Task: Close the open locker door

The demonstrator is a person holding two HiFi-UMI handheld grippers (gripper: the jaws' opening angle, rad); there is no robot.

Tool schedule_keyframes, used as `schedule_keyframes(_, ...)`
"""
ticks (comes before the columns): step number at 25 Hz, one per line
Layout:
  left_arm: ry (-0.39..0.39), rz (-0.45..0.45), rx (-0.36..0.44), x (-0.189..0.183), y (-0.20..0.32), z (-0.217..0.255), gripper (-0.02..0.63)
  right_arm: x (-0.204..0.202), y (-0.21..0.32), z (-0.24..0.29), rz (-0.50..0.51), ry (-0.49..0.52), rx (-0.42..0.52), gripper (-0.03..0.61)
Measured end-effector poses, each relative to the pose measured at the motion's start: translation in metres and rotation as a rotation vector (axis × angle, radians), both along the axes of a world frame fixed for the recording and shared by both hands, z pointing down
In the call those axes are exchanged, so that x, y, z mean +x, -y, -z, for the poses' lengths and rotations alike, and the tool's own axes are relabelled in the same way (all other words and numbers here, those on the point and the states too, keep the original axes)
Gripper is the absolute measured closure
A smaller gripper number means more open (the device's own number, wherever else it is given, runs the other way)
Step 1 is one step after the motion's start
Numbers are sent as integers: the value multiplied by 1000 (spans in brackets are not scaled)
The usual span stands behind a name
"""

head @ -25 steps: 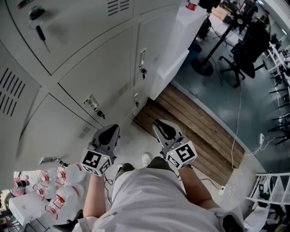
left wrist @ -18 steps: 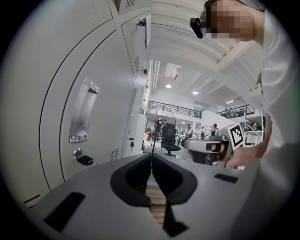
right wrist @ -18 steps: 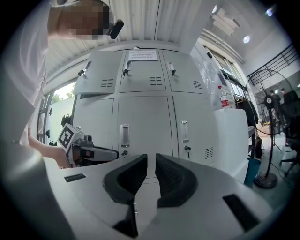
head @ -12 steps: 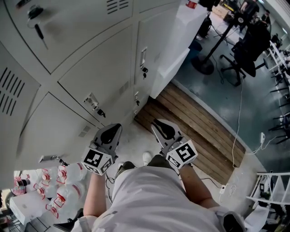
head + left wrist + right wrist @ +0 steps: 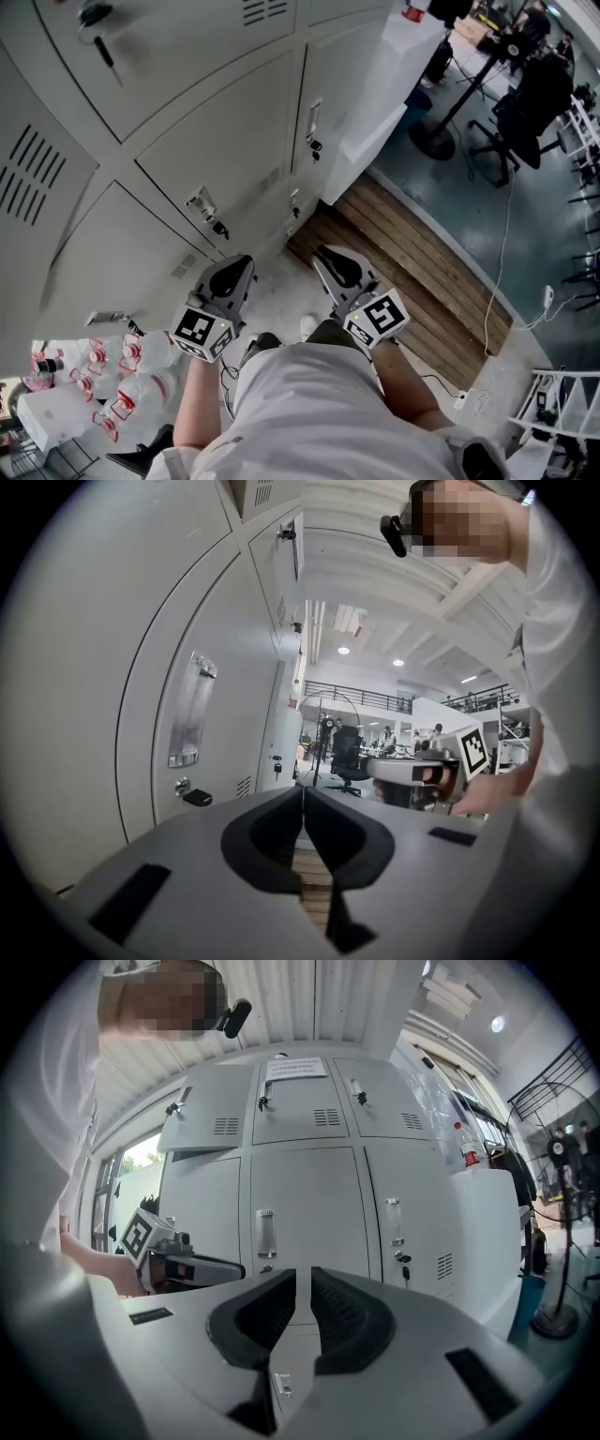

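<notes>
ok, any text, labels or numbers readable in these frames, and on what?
None can be read.
Paper notice on a top locker door: print too small.
Red bottle labels, on the floor at left: blurred.
Cube markers: black-and-white patterns, no letters.
Card holders on the doors: nothing legible.

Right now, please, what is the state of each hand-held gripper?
Left hand-held gripper: closed, holding nothing.
Right hand-held gripper: slightly open, holding nothing.
</notes>
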State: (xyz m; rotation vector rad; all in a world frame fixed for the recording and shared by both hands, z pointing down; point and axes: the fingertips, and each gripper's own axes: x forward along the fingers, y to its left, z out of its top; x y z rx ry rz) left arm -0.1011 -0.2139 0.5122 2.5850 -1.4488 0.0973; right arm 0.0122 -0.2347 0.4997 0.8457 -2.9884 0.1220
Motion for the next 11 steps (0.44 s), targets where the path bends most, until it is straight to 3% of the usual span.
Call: schedule_keyframes(11, 8, 32, -5, -6, -6, 2, 614, -4, -3, 1, 28, 13, -11, 532)
